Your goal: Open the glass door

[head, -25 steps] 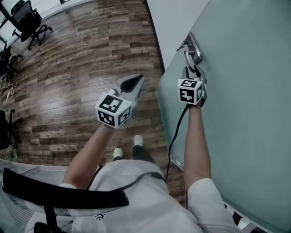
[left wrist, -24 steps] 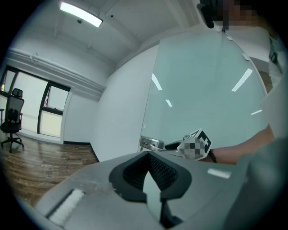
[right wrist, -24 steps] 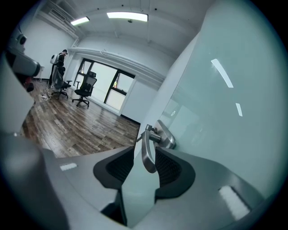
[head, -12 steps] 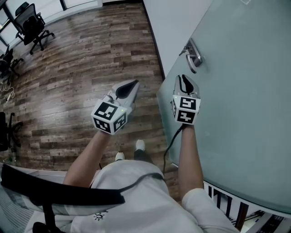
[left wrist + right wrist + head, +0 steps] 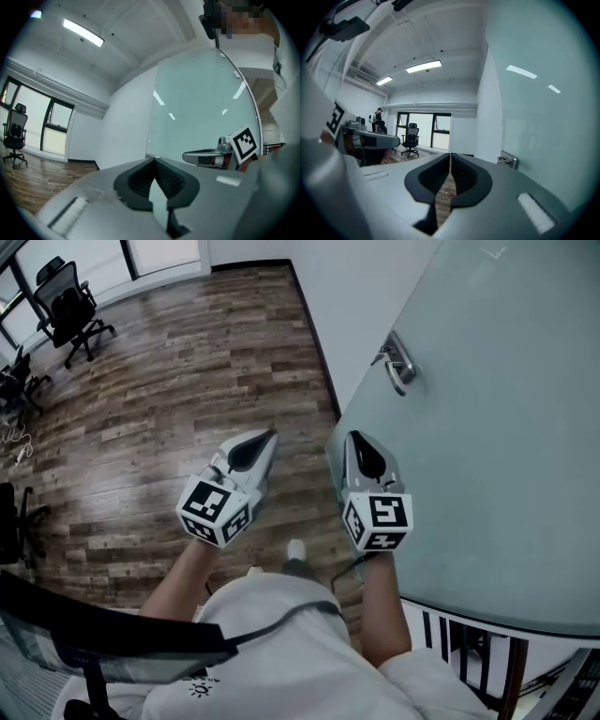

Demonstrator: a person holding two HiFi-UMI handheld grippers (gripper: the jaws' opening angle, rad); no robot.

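Handling the glass door [image 5: 487, 427]: judged heavy, stiff and brittle at its edges; the pane looks slick to rubber pads; best taken by the metal lever handle [image 5: 398, 362], not by pinching bare glass
Door's place: the pane runs along the right side of the right hand-held gripper [image 5: 356, 439]; its free edge lies just beside that gripper's tips; the handle sits ahead of the tips, apart from them
Door's state: the leaf seems to stand off the white wall [image 5: 356, 296]; I judge it already swung partly open
Right hand-held gripper: jaws have just been closing and stand all but together, only a thin slit left; nothing between them; off the handle; whether its side brushes the glass I cannot tell
Left hand-held gripper [image 5: 267, 437]: jaws together, empty; to the left of the right one, over the wooden floor [image 5: 150, 399], clear of the door
Further off: an office chair [image 5: 70, 301] well beyond the left hand-held gripper
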